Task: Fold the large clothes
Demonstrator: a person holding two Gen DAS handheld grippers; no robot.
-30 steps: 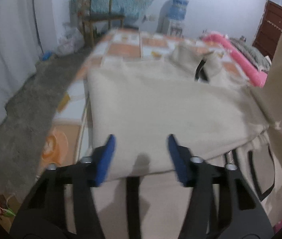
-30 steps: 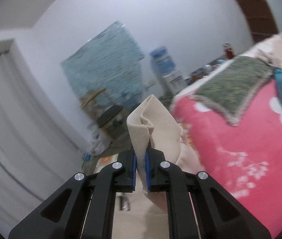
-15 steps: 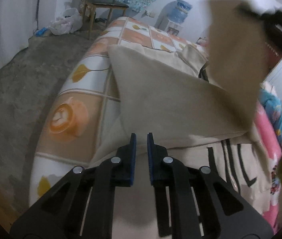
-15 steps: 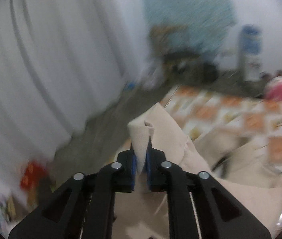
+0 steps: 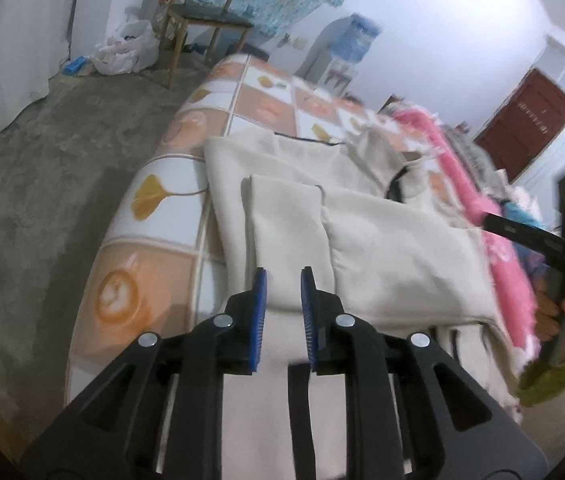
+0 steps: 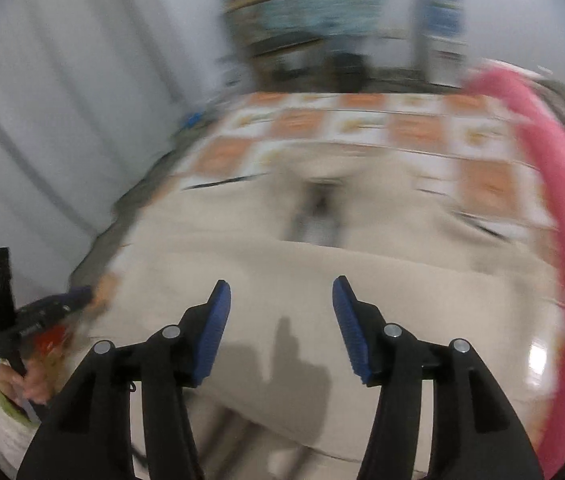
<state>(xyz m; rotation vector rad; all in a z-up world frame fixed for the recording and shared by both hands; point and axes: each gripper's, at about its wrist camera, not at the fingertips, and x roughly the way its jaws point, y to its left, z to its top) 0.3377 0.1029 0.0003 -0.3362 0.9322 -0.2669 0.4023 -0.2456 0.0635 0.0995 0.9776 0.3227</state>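
Observation:
A large cream garment (image 5: 382, 248) with black trim lies spread on the bed, both sleeves folded across its body; one folded sleeve (image 5: 286, 224) lies just ahead of my left gripper. It also shows blurred in the right wrist view (image 6: 322, 280). My left gripper (image 5: 283, 280) hovers over the garment's near edge, its jaws a narrow gap apart and empty. My right gripper (image 6: 281, 294) is open wide and empty above the garment. The right gripper's body (image 5: 562, 240) shows at the right of the left wrist view.
The bed has an orange and white checked sheet (image 5: 162, 208) and a pink blanket (image 5: 462, 168) along its right side. Grey floor (image 5: 42, 160) lies left of the bed. A wooden chair (image 5: 202, 12), a plastic bag (image 5: 126, 48) and a water dispenser (image 5: 346, 48) stand beyond.
My right gripper has let go of the sleeve, laid it across the garment and opened wide. My left gripper, open a second ago and shut half a second ago, has parted slightly.

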